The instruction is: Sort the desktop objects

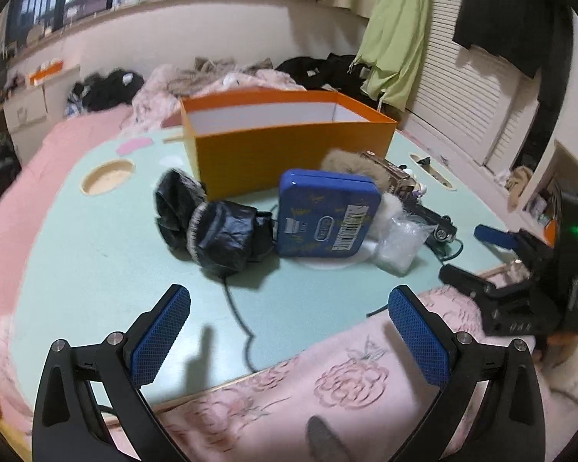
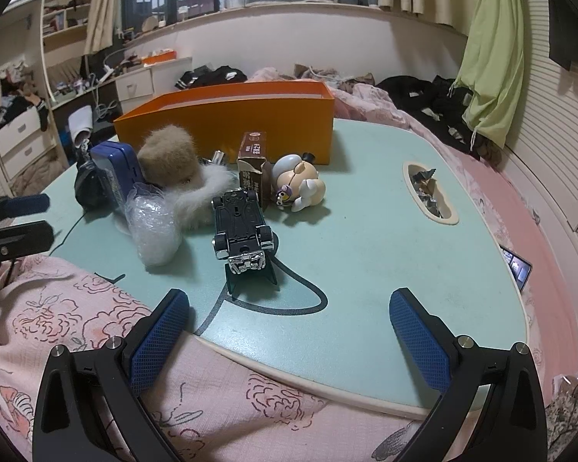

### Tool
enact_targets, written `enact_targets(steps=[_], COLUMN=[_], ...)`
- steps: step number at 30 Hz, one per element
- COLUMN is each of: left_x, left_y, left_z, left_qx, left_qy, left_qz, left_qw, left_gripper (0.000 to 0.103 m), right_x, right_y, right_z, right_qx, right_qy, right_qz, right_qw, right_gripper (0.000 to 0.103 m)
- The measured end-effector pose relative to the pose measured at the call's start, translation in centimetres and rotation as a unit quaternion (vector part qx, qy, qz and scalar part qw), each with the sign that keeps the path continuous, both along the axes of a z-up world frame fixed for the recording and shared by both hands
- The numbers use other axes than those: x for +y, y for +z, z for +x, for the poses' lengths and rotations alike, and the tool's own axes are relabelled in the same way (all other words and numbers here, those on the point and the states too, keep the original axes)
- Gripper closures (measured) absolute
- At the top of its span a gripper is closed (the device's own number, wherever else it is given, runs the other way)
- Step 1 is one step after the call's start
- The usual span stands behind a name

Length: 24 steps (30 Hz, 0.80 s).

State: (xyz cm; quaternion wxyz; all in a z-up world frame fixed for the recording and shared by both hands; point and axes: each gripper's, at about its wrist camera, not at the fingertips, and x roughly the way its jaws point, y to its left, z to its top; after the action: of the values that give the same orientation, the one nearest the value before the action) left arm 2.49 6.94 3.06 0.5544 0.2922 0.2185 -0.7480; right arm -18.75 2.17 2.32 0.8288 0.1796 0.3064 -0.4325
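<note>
An open orange box stands at the back of a pale green tray table; it also shows in the right wrist view. In front of it lie a blue tin, black gloves, a clear plastic bag, a fur piece, an upturned black toy car, a brown carton and a cartoon figure. My left gripper is open and empty, near the table's front edge. My right gripper is open and empty, short of the car.
A black cable loops across the table by the car. The table has a round recess and an oblong slot holding wrappers. A pink flowered quilt surrounds the table. A phone lies at the right.
</note>
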Motion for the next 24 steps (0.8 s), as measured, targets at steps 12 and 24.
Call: enact_targets(steps=[12, 24], left_x=[-3.3, -7.5], left_y=[2.1, -0.9], left_z=[4.6, 2.5], left_qx=[0.020, -0.002], left_qy=[0.046, 0.031], left_qz=[-0.013, 0.056], left_qw=[0.9987, 0.9980], left_gripper=[0.015, 0.058], right_x=[0.0, -0.2], right_y=[0.2, 0.3], right_z=[0.0, -0.2], right_qx=[-0.002, -0.020], right_qy=[0.000, -0.003], right_qz=[-0.002, -0.003], right_qw=[1.000, 1.000], right_gripper=[0.000, 0.000])
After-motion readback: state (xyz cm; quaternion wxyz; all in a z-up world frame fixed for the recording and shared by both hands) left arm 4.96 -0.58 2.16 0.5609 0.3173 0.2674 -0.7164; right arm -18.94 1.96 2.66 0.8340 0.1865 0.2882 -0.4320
